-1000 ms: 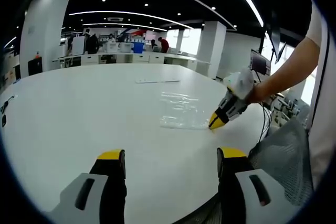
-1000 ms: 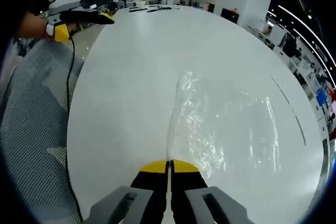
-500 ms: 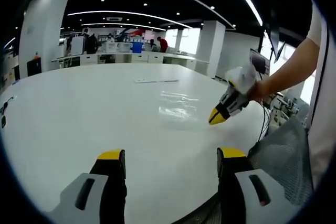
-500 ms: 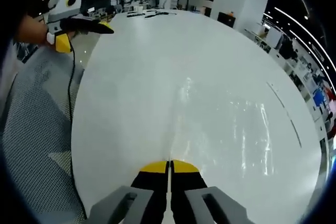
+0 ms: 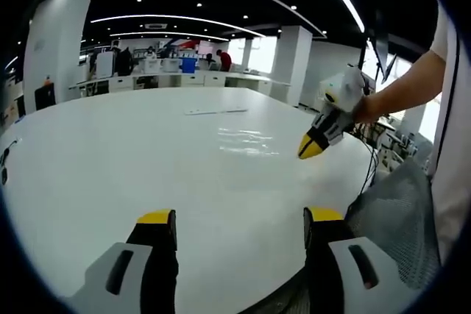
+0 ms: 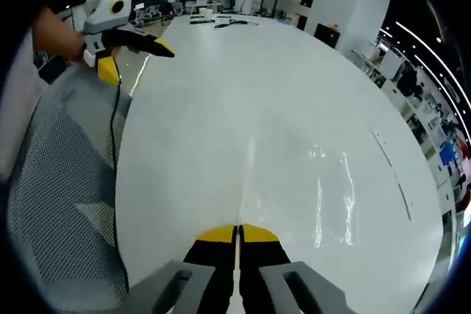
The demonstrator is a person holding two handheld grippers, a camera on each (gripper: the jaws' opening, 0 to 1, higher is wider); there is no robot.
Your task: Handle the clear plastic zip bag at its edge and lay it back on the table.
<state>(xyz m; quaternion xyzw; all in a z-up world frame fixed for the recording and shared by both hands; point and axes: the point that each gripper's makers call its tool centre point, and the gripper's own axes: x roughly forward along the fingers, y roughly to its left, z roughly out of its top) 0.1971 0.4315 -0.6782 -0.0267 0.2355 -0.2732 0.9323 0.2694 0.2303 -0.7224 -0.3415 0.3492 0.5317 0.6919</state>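
- Right gripper (image 6: pixel 237 232), black with yellow-tipped jaws: in the right gripper view the jaws are pressed together on the near edge of the clear plastic zip bag (image 6: pixel 309 196). The pinched edge runs up from between the tips as a thin bright line.
- The clear plastic zip bag spreads forward and to the right of the closed tips, over the white round table (image 6: pixel 221 79). Whether its far part touches the tabletop cannot be told.
- In the left gripper view the same bag (image 5: pixel 246 140) shows as a faint glossy sheet just left of the right gripper (image 5: pixel 309 148), which a person's hand (image 5: pixel 366 108) holds above the table's right side.
- Left gripper (image 5: pixel 239 227): jaws stand wide apart with nothing between them, over the near edge of the table (image 5: pixel 110 152), well apart from the bag.
- In the right gripper view the left gripper (image 6: pixel 151 43) sits at the far left, beside the table edge.
- A grey mesh chair back (image 6: pixel 59 182) lies left of the table.
- A long thin strip (image 5: pixel 218 112) lies on the far tabletop.
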